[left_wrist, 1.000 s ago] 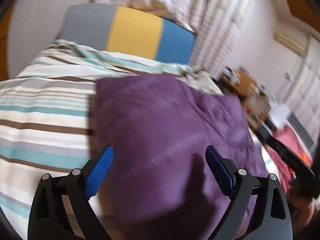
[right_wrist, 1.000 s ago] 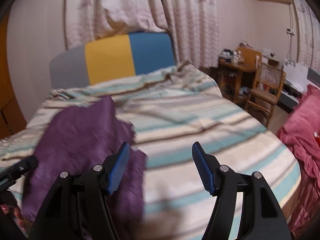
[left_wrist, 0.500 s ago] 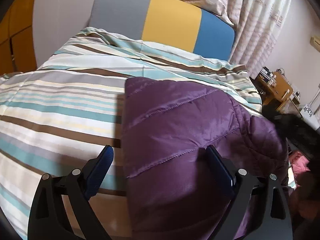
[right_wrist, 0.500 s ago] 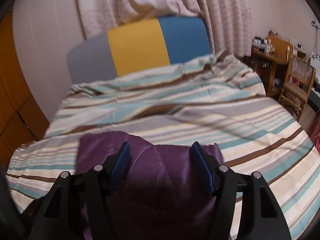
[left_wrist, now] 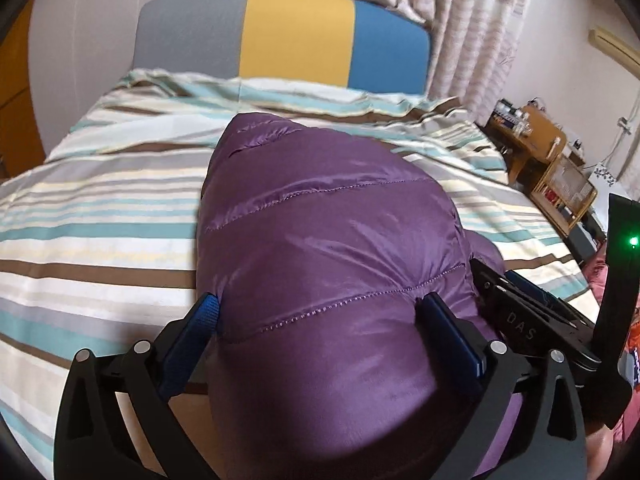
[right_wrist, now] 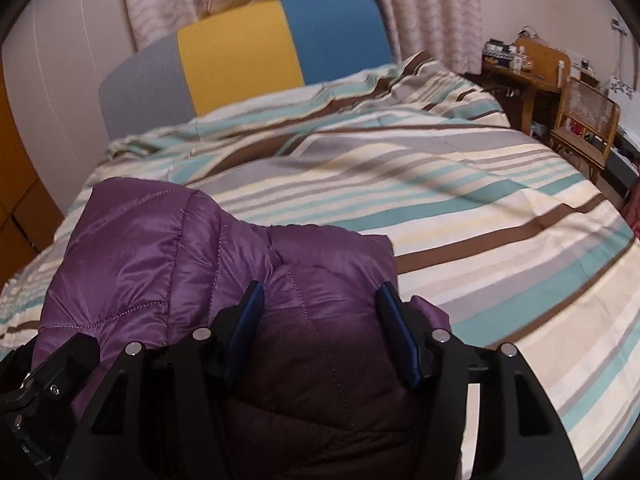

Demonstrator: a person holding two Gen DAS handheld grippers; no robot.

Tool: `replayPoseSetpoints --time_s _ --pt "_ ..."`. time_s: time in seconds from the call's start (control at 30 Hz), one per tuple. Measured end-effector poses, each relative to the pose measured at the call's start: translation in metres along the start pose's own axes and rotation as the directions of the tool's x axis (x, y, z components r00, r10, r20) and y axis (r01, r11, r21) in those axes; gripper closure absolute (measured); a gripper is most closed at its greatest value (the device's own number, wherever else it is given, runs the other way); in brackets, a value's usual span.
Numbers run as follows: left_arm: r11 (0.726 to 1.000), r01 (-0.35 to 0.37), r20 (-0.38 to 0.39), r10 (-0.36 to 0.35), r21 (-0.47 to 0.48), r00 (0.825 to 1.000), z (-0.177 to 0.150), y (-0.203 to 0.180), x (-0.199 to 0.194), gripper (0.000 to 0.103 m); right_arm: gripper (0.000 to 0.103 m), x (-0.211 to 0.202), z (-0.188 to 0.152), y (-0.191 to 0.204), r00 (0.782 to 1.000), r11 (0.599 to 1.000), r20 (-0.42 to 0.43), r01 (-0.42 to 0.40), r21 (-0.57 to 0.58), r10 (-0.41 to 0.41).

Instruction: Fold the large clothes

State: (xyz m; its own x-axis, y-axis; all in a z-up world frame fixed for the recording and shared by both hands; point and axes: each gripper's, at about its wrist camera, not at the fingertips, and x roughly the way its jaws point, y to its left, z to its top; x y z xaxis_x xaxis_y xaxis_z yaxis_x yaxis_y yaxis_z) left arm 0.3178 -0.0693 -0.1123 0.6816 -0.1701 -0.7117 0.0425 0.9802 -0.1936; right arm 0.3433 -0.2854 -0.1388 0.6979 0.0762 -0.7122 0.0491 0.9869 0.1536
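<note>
A purple quilted puffer jacket (left_wrist: pixel 328 240) lies folded into a thick bundle near the front edge of the striped bed (left_wrist: pixel 92 216). My left gripper (left_wrist: pixel 320 320) is open, its jaws straddling the near end of the bundle and pressing into it. My right gripper (right_wrist: pixel 320 316) is open too, its jaws set around the jacket (right_wrist: pixel 168 248) on its right part. The right gripper's body shows at the right edge of the left wrist view (left_wrist: pixel 532 324). The jacket's underside is hidden.
A headboard (left_wrist: pixel 292 36) in grey, yellow and blue stands at the far end of the bed. Curtains (right_wrist: pixel 432 4) hang behind it. A wooden desk (right_wrist: pixel 516 64) and a cane chair (right_wrist: pixel 588 120) stand to the right of the bed. Red cloth (left_wrist: pixel 600 280) lies at the right edge.
Both grippers have come down onto the purple jacket and closer together. The jacket now bulges up between the jaws of each. The right gripper swung left from over the bare bedspread.
</note>
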Motion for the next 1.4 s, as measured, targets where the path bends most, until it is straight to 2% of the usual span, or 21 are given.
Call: replayPoseSetpoints --time_s 0.17,0.37,0.53,0.63,0.7,0.83,0.9,1.07,1.17,1.4 --pt "0.998 0.029 -0.047 -0.032 -0.063 0.998 0.002 0.015 0.027 0.003 0.042 0.034 0.007 0.01 0.998 0.998 -0.066 0.002 -0.06 -0.006" --pt "0.996 0.026 -0.029 -0.029 -0.086 0.999 -0.005 0.016 0.033 0.003 0.041 0.048 0.004 0.011 0.999 0.997 -0.048 0.009 -0.072 -0.013" --pt "0.996 -0.03 -0.083 0.023 -0.082 0.996 0.009 0.009 0.022 0.003 0.04 0.048 0.004 0.009 0.999 0.998 -0.04 0.0 -0.058 -0.003" --pt "0.993 -0.06 -0.067 0.053 -0.098 0.996 0.029 0.005 0.016 0.003 0.04 0.046 0.004 0.01 0.999 0.999 -0.035 0.0 -0.053 -0.002" --pt "0.989 -0.109 -0.073 0.101 -0.101 0.992 0.045 0.005 0.022 0.003 0.04 0.045 0.005 0.009 0.999 0.999 -0.032 0.001 -0.05 -0.002" --pt "0.983 -0.157 -0.137 0.143 -0.096 0.98 0.065 0.004 0.051 0.003 0.04 0.044 0.004 0.009 1.0 0.999 -0.03 0.0 -0.045 -0.002" --pt "0.982 -0.168 -0.156 0.154 -0.081 0.976 0.063 0.007 0.066 0.003 0.04 0.044 0.004 0.009 0.999 0.999 -0.032 0.001 -0.044 -0.002" --pt "0.983 -0.117 -0.119 0.101 -0.139 0.988 0.044 0.029 0.087 0.003 0.04 0.045 0.004 0.01 0.999 0.999 -0.035 0.002 -0.043 -0.004" --pt "0.985 -0.133 -0.111 0.121 -0.111 0.986 0.042 0.027 0.089 0.003 0.04 0.046 0.004 0.011 0.999 0.999 -0.033 0.015 -0.052 -0.017" --pt "0.989 -0.117 -0.092 0.108 -0.093 0.99 0.037 0.024 0.074 0.003 0.039 0.044 0.004 0.012 1.0 0.998 -0.017 0.015 -0.056 -0.016"
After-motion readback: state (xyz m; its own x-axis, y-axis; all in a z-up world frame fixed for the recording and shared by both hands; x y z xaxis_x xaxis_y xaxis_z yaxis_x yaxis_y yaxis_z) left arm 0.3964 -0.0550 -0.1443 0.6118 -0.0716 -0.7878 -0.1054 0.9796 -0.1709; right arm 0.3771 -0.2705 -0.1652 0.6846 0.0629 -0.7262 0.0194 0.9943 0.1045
